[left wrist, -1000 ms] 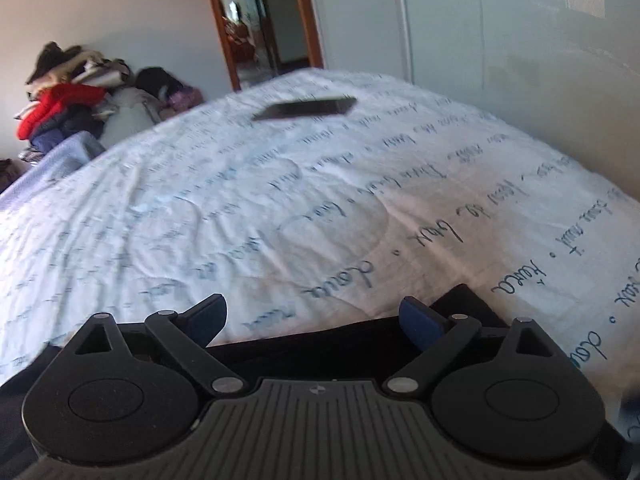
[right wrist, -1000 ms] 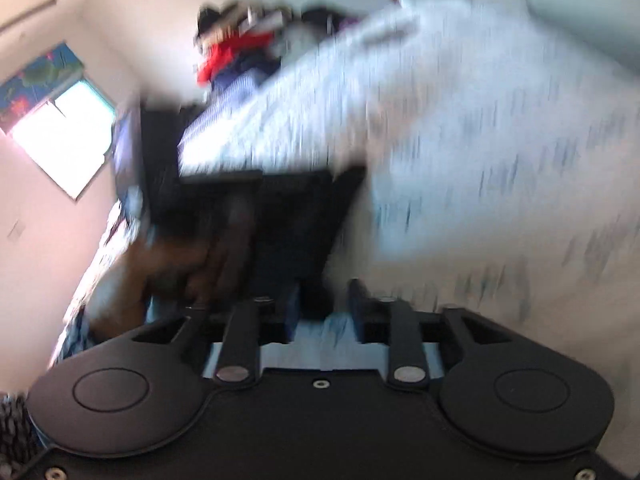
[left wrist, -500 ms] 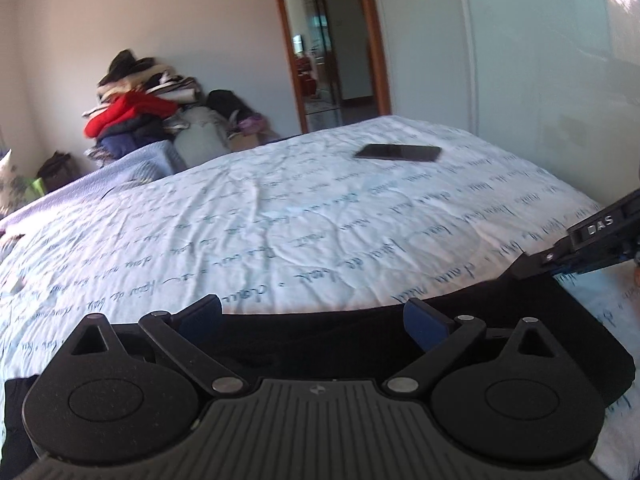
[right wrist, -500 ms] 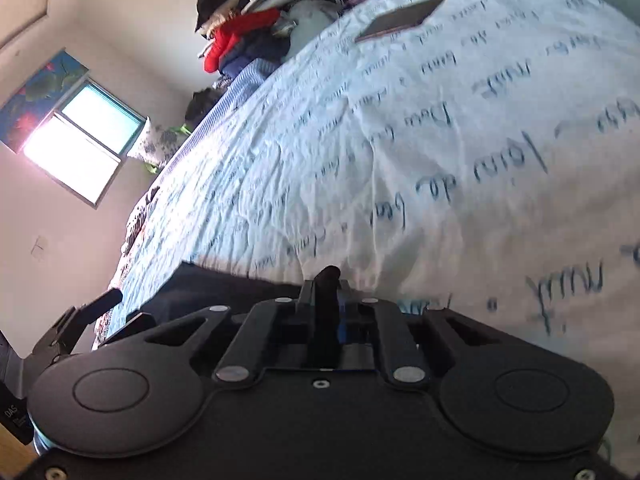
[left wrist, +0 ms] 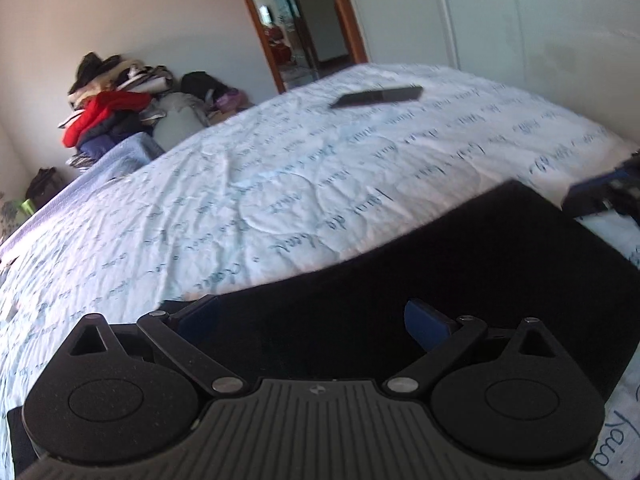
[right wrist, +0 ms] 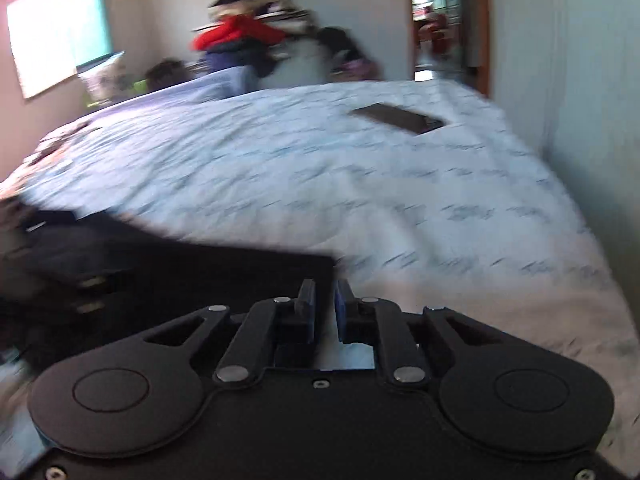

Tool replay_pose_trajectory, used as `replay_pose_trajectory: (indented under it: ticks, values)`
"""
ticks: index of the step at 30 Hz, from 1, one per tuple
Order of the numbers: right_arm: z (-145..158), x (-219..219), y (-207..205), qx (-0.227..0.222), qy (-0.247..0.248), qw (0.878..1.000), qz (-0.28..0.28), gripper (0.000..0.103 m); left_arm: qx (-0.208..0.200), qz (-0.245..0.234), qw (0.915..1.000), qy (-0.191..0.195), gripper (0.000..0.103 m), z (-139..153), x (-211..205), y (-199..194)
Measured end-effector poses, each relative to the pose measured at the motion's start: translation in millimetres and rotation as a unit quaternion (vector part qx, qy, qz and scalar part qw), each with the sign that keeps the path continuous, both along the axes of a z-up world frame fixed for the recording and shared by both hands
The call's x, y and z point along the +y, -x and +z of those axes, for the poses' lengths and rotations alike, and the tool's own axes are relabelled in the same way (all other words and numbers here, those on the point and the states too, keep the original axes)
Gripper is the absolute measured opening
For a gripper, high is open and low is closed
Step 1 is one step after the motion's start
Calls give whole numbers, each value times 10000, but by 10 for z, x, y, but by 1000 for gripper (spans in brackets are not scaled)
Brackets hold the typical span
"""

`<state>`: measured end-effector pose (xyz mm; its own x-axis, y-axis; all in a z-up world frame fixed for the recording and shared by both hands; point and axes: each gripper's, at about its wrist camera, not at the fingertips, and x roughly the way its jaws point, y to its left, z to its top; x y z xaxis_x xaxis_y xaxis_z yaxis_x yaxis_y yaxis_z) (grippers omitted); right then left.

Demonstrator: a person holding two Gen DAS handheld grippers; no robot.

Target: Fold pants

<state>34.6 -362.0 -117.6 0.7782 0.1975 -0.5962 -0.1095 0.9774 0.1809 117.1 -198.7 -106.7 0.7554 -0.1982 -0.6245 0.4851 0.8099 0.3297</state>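
The black pants (left wrist: 460,264) lie flat on the white bedspread with blue writing (left wrist: 280,168), folded into a wide dark band. My left gripper (left wrist: 312,312) is open, its blue pads spread wide just above the pants' near part. In the right wrist view the pants (right wrist: 192,272) lie to the left. My right gripper (right wrist: 325,300) has a narrow gap between its pads and holds nothing, beside the pants' right corner. The right gripper also shows at the right edge of the left wrist view (left wrist: 604,200). The right wrist view is blurred by motion.
A dark phone (left wrist: 378,96) lies flat on the far part of the bed, also in the right wrist view (right wrist: 400,118). A pile of clothes (left wrist: 108,112) stands beyond the bed by the wall. A wooden door frame (left wrist: 340,16) is behind. A window (right wrist: 52,36) is at left.
My right gripper has let go of the pants fabric and swung from a tilted to a level pose. The pants now lie flatter and wider before my left gripper, which stayed open.
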Motion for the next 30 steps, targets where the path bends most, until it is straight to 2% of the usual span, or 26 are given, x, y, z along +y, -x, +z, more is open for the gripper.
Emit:
replay_pose_trajectory:
  ticks: [2,3,5,7,9,11,13,14,16,19,22,25,28,30]
  values:
    - [-161,148,39,339,490,9980,227,21,88,-109,9999,-76,102,-108,-66,-24]
    - [-221,183,56,285,750,9966,167,21,85,-26,9999,-72,101,-136,-78,-40]
    - [-144,175,68,276,780,9964,-205,38,8,132,9998,148,100,-48,-9,-17]
    - [27,205,112,-109,632,9977,-233,38,-109,333,9984,451,101,105,137,10]
    - [94,347,37,-269,439,9987,-1,38,-96,576,9953,768,101,261,337,11]
    - [6,524,-104,-192,427,9985,286,46,88,745,9911,1098,102,380,567,-5]
    - [-167,661,-245,105,599,9972,439,46,500,908,9861,1296,102,487,779,-44]
    - [-225,709,-266,118,753,9963,407,46,641,962,9839,1365,102,528,881,-42]
    - [-153,787,-255,-13,869,9959,252,46,653,1015,9814,1493,102,610,1073,14]
    - [75,993,-307,-366,781,9945,600,45,388,1483,9754,1587,102,773,1333,85]
    - [127,1320,-557,-403,1171,9853,1180,45,27,1783,9730,1462,102,1031,1557,204]
    - [-6,1513,-955,83,1054,9783,1780,45,-653,2052,9728,849,102,1356,1710,418]
    - [-113,1611,-1216,128,1047,9787,1760,54,-1593,2381,9579,196,103,1656,1815,632]
    - [-54,1611,-1218,77,947,9822,1619,54,-1892,2489,9498,148,103,1759,1852,702]
